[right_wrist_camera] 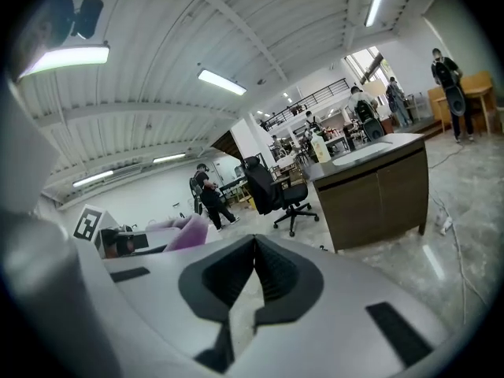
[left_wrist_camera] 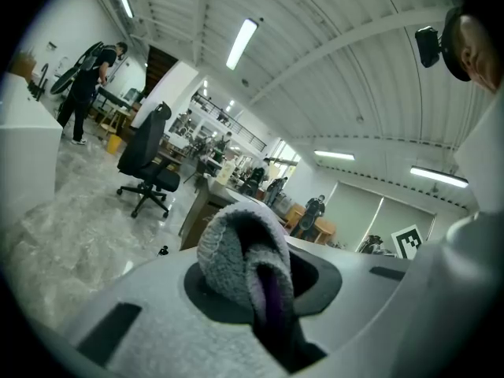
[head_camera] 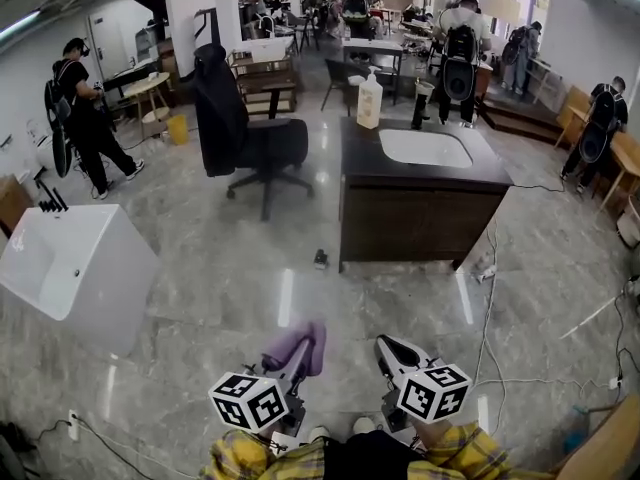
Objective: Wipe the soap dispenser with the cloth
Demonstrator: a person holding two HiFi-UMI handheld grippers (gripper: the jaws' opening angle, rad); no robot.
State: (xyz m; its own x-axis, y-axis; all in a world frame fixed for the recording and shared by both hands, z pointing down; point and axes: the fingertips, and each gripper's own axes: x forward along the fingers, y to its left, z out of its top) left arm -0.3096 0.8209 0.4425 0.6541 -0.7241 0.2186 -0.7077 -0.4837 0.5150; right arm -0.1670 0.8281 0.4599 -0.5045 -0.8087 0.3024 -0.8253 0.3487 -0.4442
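Head view, left to right: white tub (head_camera: 75, 263) on the grey marbled floor at the left edge; behind it, a person in black (head_camera: 85, 108) standing with a backpack; black office chair (head_camera: 262, 148) with a dark jacket draped over its back; left gripper (head_camera: 300, 356) at the lower edge, its jaws clamped on the purple cloth (head_camera: 292, 346), which in the left gripper view bulges as a fuzzy grey-and-purple fold between the pads; small dark object (head_camera: 320, 259) on the floor near the cabinet's left corner; soap dispenser (head_camera: 370, 100), a pale pump bottle standing upright at the back left corner of the dark cabinet (head_camera: 420, 213) top, just left of the white sink (head_camera: 425, 148) and well apart from both grippers; right gripper (head_camera: 390, 348) beside the left one, its jaws brought together with nothing between them, as the right gripper view confirms; cables (head_camera: 490, 268) trailing across the floor to the right of the cabinet; further people with backpacks in the background
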